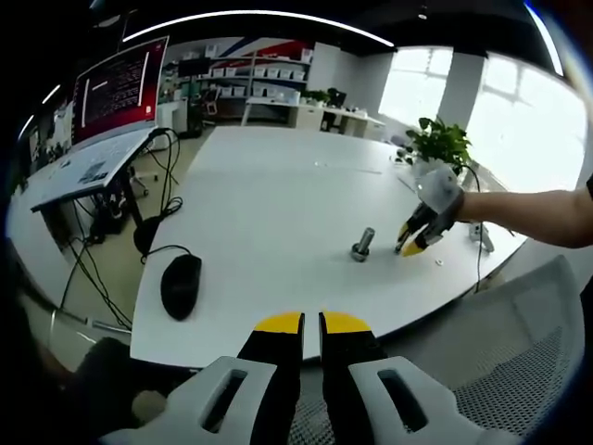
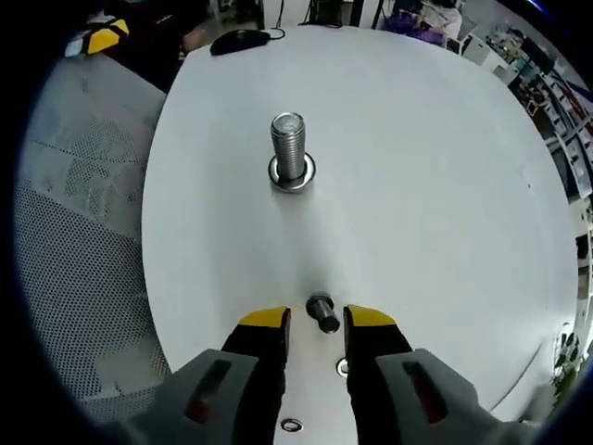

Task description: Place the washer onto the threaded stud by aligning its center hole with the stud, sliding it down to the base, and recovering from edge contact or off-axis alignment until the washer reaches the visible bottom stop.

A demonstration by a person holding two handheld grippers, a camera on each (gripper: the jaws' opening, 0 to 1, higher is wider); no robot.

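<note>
Two grippers show over a white table (image 2: 445,185). In the right gripper view, the right gripper (image 2: 318,320) hangs just above the tabletop with its yellow-tipped jaws spread a little, and a small bolt (image 2: 321,311) lies on the table in the gap between the tips; whether either tip touches it I cannot tell. Ahead of the jaws, well apart from them, the threaded stud (image 2: 289,146) stands upright on the table with a washer (image 2: 292,173) lying flat around its foot, down at the base. Two more washers lie on the table close to the camera: one (image 2: 291,425) between the jaw bodies, another (image 2: 342,367) just beside the right-hand jaw. A black mouse (image 2: 239,39) rests near the far edge, and a mesh chair seat (image 2: 74,260) sits beside the table.

In the left gripper view, the left gripper (image 1: 311,322) is held back from the table near its edge, its jaws nearly pressed together with only a thin slit between the tips and nothing in them. Across the table the stud (image 1: 362,244) stands with the right gripper (image 1: 417,243) just beside it, held out on a person's arm (image 1: 537,215). The mouse (image 1: 181,285) lies near the left edge, a potted plant (image 1: 439,144) stands at the far side, and a monitor (image 1: 116,90) sits on a neighbouring desk.
</note>
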